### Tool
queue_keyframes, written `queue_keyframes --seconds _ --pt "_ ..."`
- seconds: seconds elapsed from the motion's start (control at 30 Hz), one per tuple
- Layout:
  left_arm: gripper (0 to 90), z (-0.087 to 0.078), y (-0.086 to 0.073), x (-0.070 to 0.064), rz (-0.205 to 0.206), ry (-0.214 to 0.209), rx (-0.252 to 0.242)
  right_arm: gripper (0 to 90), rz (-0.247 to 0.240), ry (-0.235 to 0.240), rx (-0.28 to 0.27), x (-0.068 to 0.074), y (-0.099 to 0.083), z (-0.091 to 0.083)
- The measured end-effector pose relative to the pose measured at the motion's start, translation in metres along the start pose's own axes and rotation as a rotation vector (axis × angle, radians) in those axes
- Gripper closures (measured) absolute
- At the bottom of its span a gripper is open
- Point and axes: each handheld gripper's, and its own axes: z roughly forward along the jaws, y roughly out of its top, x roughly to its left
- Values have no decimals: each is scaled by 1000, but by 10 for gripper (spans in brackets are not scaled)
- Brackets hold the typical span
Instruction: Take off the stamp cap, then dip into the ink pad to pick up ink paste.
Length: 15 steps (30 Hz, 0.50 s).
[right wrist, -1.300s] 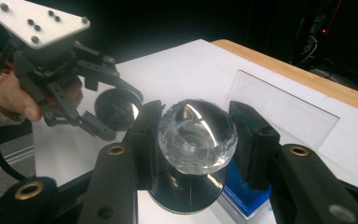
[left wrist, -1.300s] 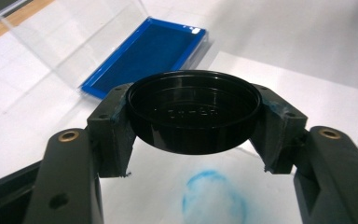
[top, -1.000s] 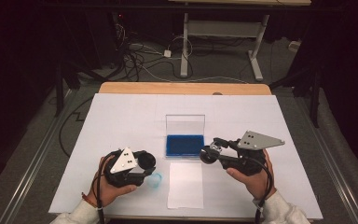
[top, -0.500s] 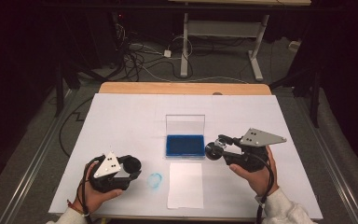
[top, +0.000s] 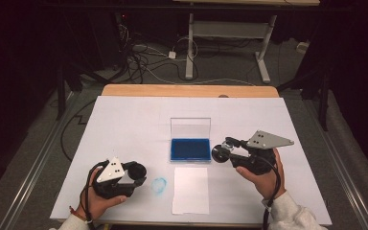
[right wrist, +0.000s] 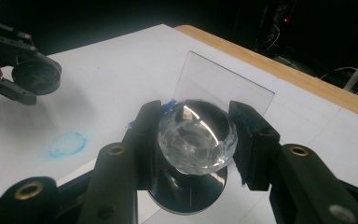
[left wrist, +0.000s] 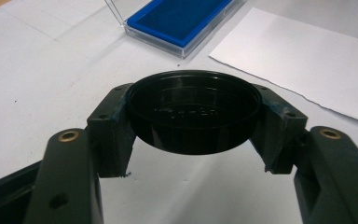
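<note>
Your right gripper (top: pixel 222 151) had its jaws pinched on the clear faceted knob (right wrist: pixel 196 136) of a stamp, whose round dark base (right wrist: pixel 189 192) hung below the jaws. In the high view the stamp sat just off the right edge of the blue ink pad (top: pixel 189 149), above the surface (top: pixel 124 120) rather than on it. Whether the base touched anything I could not tell.

Your left gripper (top: pixel 136 171) was near the front left part of the surface, jaws clamped on the rim of a black round cap (left wrist: pixel 194 110), open side up and held level. It was well apart from the stamp.

The relation that mattered was this: the ink pad lay to the left of the stamp, almost touching, its long axis running parallel to the front edge of the surface, with its clear lid (top: pixel 190 128) standing upright along the far side. The right hand was plainly the nearer one to it. A short sideways move and a press down looked like the next step.

The white sheet of paper (top: pixel 190 190) lay directly in front of the pad, towards the front edge. A faint blue round mark (top: pixel 158 185) sat on the surface between the paper and your left gripper. Nothing stood between stamp and pad; only the upright lid limited how far back you could go.
</note>
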Motion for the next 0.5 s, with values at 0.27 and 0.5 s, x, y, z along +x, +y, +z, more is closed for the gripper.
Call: queue_keyframes --seconds 0.27,0.5 --pt "368 -1 -1 -1 -2 -3 1 567 1 4 8 -1 0 3" --pt "368 -1 -1 -1 -3 2 5 568 -20 1 8 2 3 6"
